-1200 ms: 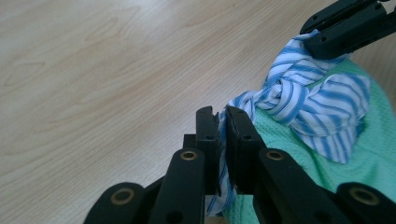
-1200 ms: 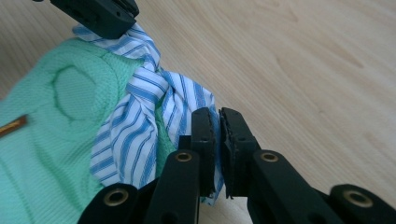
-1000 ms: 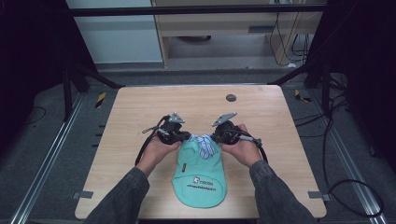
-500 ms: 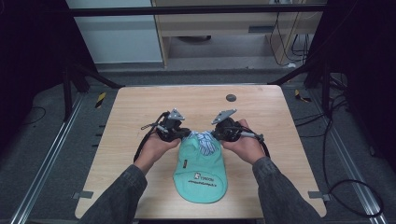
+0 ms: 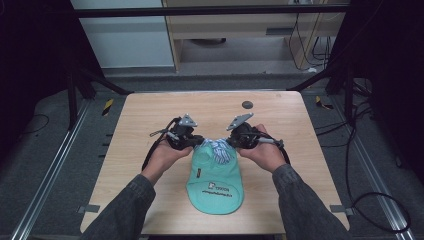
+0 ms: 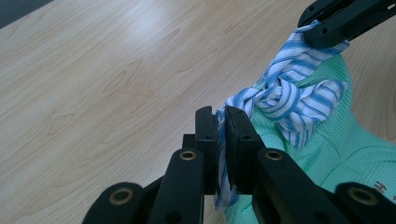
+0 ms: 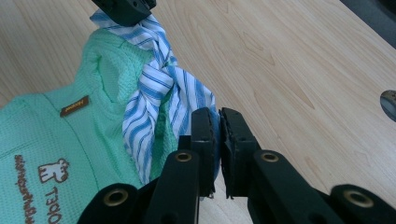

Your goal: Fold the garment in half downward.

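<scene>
Both grippers pinch striped cloth tie — waffle-knit mint garment.

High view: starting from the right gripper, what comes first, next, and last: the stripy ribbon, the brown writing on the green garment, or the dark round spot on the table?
From the right gripper:
1. Stripy ribbon, in its jaws.
2. Dark round spot, farther up the table.
3. Brown writing, toward the person.

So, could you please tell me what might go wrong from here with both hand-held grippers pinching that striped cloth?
1. The left hand-held gripper and the right hand-held gripper each clamp only a thin end of the striped cloth; a harder pull could slip an end free.
2. The cloth is knotted on the green garment, so pulling may drag the garment across the table or bunch it.
3. Uneven pulls could leave the knot lopsided.
</scene>
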`<state>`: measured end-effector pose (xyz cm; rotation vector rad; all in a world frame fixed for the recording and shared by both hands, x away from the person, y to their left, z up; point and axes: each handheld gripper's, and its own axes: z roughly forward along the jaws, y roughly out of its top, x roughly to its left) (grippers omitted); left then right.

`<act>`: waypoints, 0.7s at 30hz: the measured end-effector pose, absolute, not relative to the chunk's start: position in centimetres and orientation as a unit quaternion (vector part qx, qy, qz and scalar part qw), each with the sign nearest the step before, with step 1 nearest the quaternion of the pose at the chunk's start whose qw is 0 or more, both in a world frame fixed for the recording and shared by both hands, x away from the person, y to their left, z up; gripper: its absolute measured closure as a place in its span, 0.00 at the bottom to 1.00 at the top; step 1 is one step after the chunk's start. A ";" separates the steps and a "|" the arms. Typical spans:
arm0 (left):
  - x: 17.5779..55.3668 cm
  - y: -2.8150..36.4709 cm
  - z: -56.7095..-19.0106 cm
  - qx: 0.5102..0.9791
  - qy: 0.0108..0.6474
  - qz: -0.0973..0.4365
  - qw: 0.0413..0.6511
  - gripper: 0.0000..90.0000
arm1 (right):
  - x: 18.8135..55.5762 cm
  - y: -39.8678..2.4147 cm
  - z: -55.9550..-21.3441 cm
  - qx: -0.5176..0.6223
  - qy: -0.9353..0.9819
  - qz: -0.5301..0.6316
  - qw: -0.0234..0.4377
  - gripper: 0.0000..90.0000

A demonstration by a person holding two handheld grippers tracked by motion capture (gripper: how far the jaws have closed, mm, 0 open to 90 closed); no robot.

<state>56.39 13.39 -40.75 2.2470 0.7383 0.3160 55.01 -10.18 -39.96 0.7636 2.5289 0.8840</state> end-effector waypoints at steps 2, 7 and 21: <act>56.4 13.3 -40.7 0.876 0.287 0.123 0.368 0.94 | 55.0 -10.2 -39.8 0.268 0.895 0.310 0.176 0.94; 56.4 13.3 -40.5 0.880 0.283 0.122 0.361 0.94 | 55.0 -10.1 -39.5 0.267 0.897 0.308 0.173 0.94; 56.7 12.9 -38.7 0.892 0.264 0.145 0.337 0.94 | 55.6 -9.9 -38.5 0.257 0.896 0.310 0.187 0.94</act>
